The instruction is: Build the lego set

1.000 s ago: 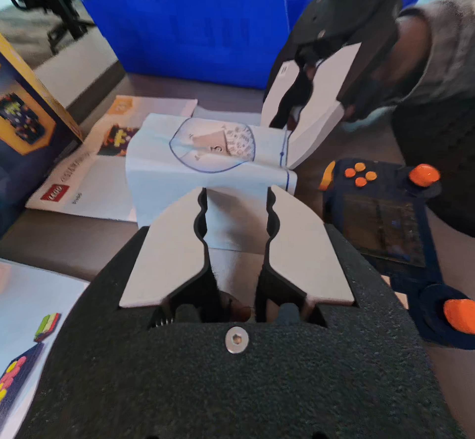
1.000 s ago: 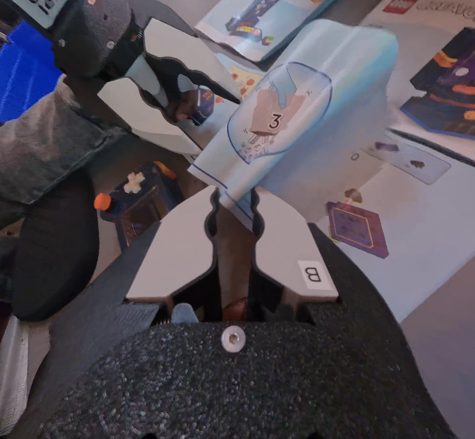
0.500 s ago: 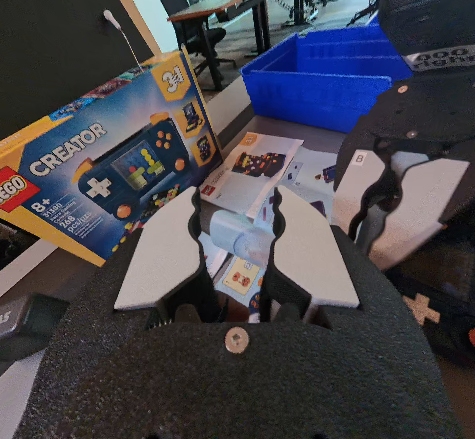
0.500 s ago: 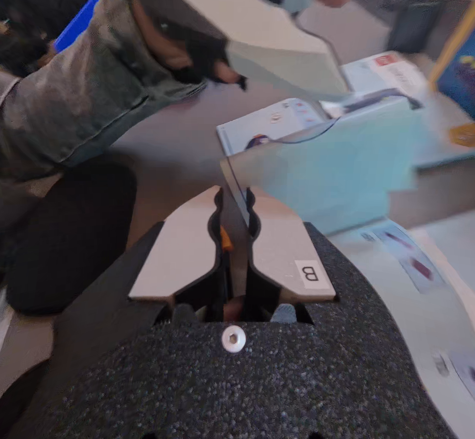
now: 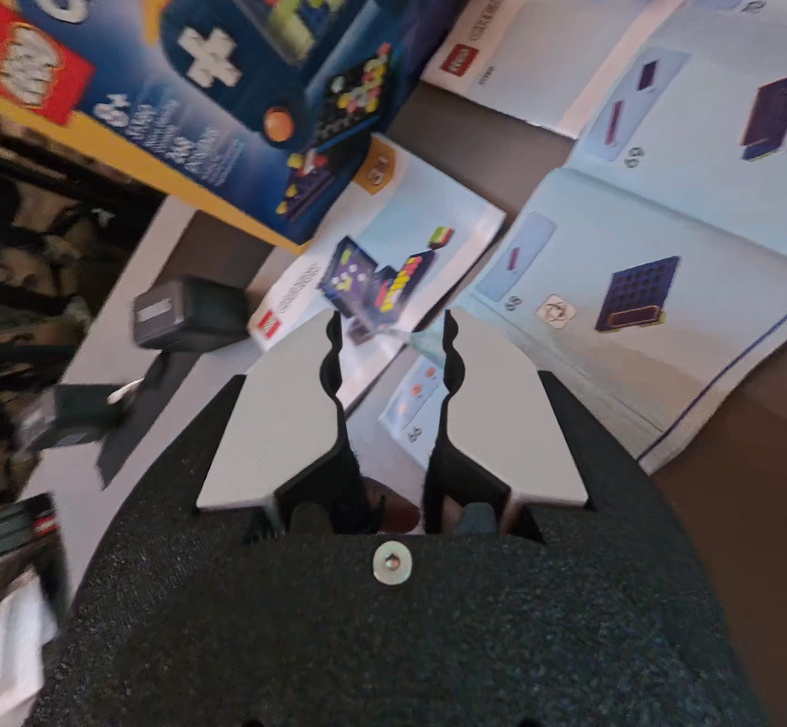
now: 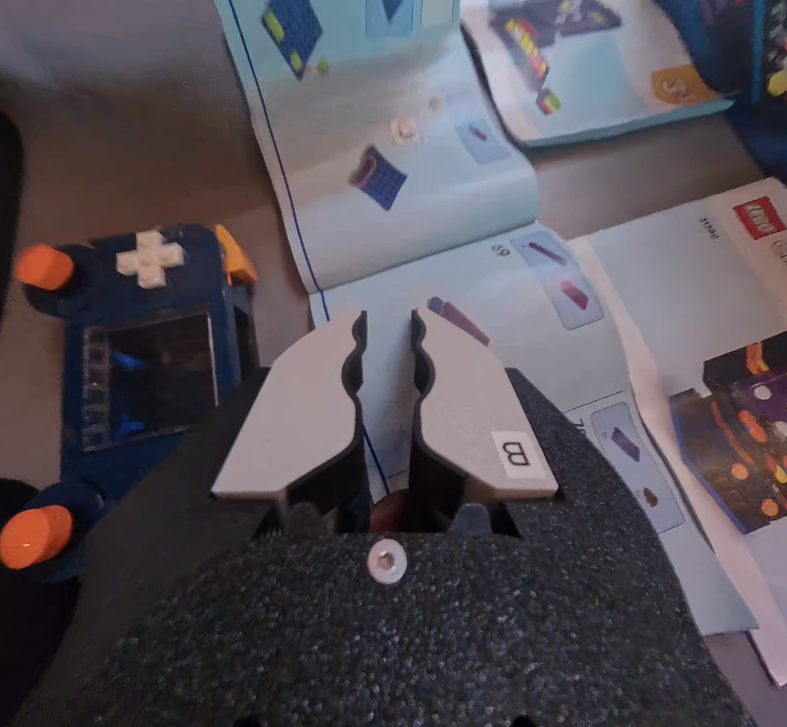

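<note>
The open instruction booklet (image 6: 383, 161) lies flat on the table, and it also shows in the left wrist view (image 5: 639, 281). My right gripper (image 6: 388, 315) hovers over its near page with the jaws a narrow gap apart and nothing between them. The dark blue Lego handheld console (image 6: 149, 323), with a white cross pad, orange knobs and a clear screen, lies just left of it. My left gripper (image 5: 389, 319) is open and empty above a smaller closed booklet (image 5: 383, 246) and the open booklet's left edge. The views are blurred.
The Lego set box (image 5: 191, 46) stands at the back left, and its corner shows in the right wrist view (image 6: 745, 4). Another closed booklet (image 5: 532, 46) lies behind the open one. A black device (image 5: 187, 315) sits on the pale ledge at left. My hands' fingertips stand some 20 cm from each other.
The lifted page with the round picture has been turned over and now lies flat. Both grippers have swung down to face the table. The left gripper no longer faces the right one.
</note>
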`<state>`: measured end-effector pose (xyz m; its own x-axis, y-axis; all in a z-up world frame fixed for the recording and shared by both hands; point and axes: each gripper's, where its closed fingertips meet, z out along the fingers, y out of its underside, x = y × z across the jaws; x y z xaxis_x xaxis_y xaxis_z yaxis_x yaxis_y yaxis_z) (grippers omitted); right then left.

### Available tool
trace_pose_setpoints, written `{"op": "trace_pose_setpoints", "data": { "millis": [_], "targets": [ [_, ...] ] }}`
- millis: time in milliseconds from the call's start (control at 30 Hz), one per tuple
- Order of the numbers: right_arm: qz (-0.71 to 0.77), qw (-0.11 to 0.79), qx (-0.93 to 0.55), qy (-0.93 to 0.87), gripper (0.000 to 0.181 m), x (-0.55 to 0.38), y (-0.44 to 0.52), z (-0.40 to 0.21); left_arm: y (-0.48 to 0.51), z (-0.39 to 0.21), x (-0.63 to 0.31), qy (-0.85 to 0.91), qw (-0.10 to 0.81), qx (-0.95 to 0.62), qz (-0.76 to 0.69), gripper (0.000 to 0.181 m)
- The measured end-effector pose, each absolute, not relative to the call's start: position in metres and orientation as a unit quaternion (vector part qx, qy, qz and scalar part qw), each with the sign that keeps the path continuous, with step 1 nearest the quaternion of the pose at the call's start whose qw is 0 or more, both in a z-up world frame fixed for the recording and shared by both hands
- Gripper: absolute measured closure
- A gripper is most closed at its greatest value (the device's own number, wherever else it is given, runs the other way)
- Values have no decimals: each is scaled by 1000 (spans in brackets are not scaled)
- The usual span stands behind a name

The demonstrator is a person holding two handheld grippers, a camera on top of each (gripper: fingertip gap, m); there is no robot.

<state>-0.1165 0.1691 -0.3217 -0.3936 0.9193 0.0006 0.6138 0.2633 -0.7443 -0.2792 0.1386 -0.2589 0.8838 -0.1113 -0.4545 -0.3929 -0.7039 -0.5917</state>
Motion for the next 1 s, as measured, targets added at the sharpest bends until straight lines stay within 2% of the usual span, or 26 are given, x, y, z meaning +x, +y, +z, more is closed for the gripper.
{"op": "trace_pose_setpoints", "data": {
  "millis": [100, 167, 267, 367, 433, 600, 800, 933, 1000],
  "targets": [
    [315, 232, -492, -778, 158, -117, 165, -336, 141, -230, -272, 152, 401, -874, 229, 139],
    [329, 233, -493, -771, 159, -118, 163, -337, 155, -226, -235, 182, 451, -857, 173, 145],
    [357, 222, -506, -753, 159, -117, 164, -336, 171, -263, -167, 258, 459, -850, 32, 152],
    [366, 212, -520, -742, 163, -115, 167, -336, 173, -313, -167, 260, 407, -875, 19, 160],
    [369, 208, -527, -737, 166, -114, 170, -336, 164, -329, -180, 246, 388, -888, 30, 159],
    [380, 194, -538, -727, 168, -113, 172, -335, 135, -327, -220, 182, 441, -874, 91, 149],
    [368, 210, -530, -734, 167, -113, 171, -336, 118, -326, -225, 215, 448, -857, 139, 158],
    [367, 211, -527, -737, 167, -112, 171, -336, 108, -326, -231, 183, 429, -878, 109, 149],
    [366, 212, -527, -737, 167, -112, 171, -336, 99, -321, -243, 163, 409, -890, 121, 133]
  ]
}}
